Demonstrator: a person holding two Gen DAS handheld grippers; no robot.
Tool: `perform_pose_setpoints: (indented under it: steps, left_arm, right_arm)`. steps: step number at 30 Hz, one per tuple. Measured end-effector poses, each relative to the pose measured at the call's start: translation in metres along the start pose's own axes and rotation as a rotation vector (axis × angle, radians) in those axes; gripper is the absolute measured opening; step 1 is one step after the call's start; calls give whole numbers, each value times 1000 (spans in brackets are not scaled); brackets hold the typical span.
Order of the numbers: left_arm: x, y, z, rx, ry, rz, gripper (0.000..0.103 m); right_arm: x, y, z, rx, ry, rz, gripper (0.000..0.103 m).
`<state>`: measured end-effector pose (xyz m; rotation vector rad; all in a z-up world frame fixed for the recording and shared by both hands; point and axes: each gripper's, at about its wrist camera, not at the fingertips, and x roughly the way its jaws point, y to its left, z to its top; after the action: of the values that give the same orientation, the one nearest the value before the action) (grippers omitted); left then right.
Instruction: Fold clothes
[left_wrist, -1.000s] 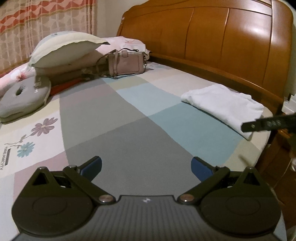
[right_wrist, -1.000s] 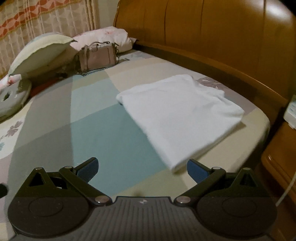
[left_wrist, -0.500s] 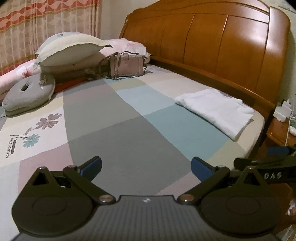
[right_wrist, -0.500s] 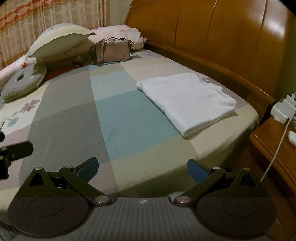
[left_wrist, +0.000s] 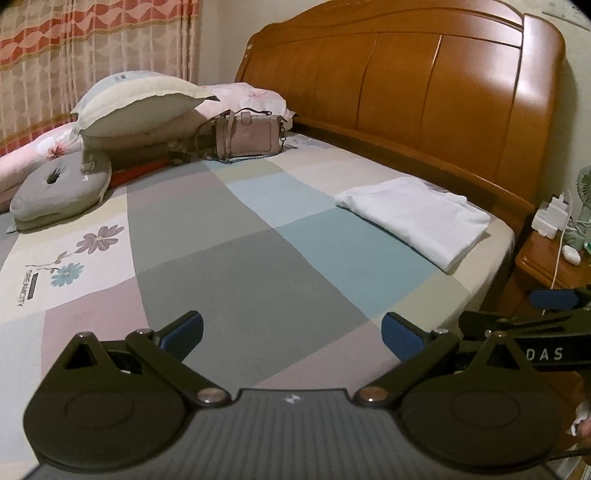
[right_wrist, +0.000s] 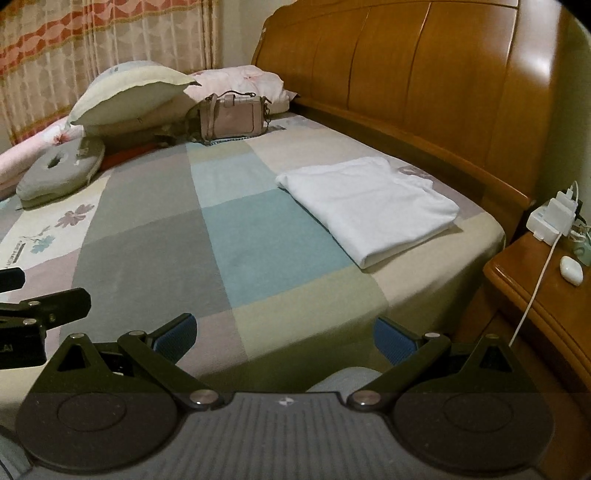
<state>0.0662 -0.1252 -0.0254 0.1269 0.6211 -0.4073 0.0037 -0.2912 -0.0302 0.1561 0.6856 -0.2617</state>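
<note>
A white garment (left_wrist: 417, 218) lies folded into a neat rectangle on the patchwork bedspread (left_wrist: 240, 258), near the bed's right corner by the headboard; it also shows in the right wrist view (right_wrist: 369, 206). My left gripper (left_wrist: 291, 334) is open and empty, held above the near part of the bed. My right gripper (right_wrist: 284, 334) is open and empty, held over the bed's near edge. Both are well short of the garment. The right gripper's side shows at the right edge of the left wrist view (left_wrist: 546, 317).
A pink handbag (left_wrist: 247, 138), pillows (left_wrist: 140, 103) and a grey ring cushion (left_wrist: 59, 188) lie at the far left. A wooden headboard (left_wrist: 424, 88) runs along the right. A wooden nightstand (right_wrist: 546, 280) holds a white charger with a cable (right_wrist: 554, 218).
Both grippers have pulled back and away from the folded garment, which now looks smaller and farther. The garment itself has not moved. Both stay open.
</note>
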Motion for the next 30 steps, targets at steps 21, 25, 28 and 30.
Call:
perform_pose_setpoints:
  steps: [21, 25, 28, 30]
  left_arm:
    - [-16, -18, -3, 15, -19, -24, 102]
    - [-17, -18, -3, 16, -21, -24, 102]
    - [-17, -17, -3, 15, -24, -28, 102]
    - [-17, -17, -4, 14, -23, -31, 102]
  right_arm:
    - [-25, -9, -7, 15, -44, 22, 103]
    - [-24, -9, -7, 17, -43, 23, 103]
    - [-24, -8, -8, 17, -41, 23, 103]
    - [-24, -8, -8, 16, -38, 22, 103]
